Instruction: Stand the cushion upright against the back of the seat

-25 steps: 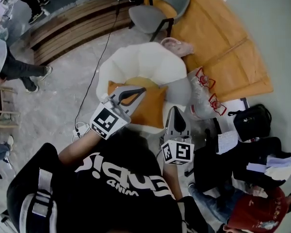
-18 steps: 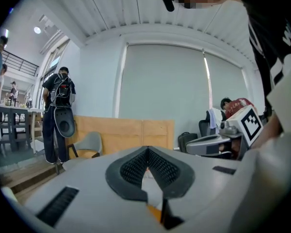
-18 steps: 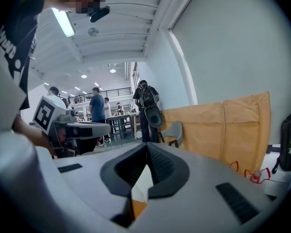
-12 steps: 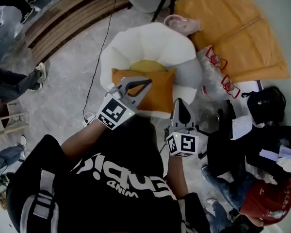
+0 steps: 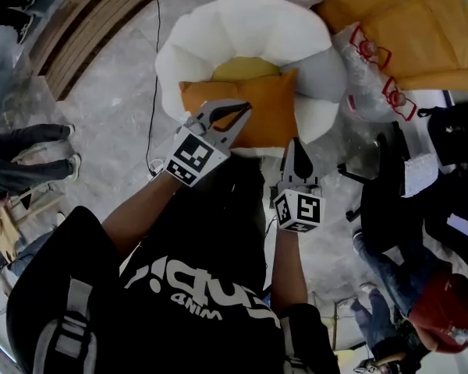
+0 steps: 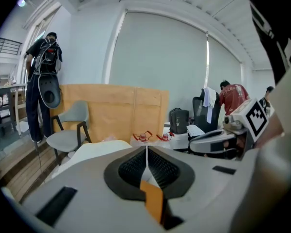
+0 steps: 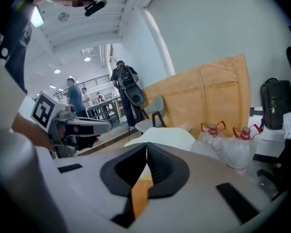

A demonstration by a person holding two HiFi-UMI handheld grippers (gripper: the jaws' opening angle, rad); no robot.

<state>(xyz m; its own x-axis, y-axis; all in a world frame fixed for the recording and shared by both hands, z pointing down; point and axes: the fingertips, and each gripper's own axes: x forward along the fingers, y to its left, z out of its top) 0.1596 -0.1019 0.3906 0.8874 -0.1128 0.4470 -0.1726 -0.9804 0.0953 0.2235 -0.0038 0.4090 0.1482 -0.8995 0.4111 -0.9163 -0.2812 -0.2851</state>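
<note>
Left gripper (image 5: 246, 107) and right gripper (image 5: 296, 142) are both clenched and empty, near the flat orange fabric cushion (image 5: 269, 114) lying on the seat of the white rounded armchair (image 5: 242, 29). Approach step, I judge; next the jaws must open to take its edge.

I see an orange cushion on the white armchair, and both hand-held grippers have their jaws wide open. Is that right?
Not quite. The left gripper and right gripper both have their jaws shut and empty, as each gripper view shows. The orange cushion is indeed on the white armchair.
</note>
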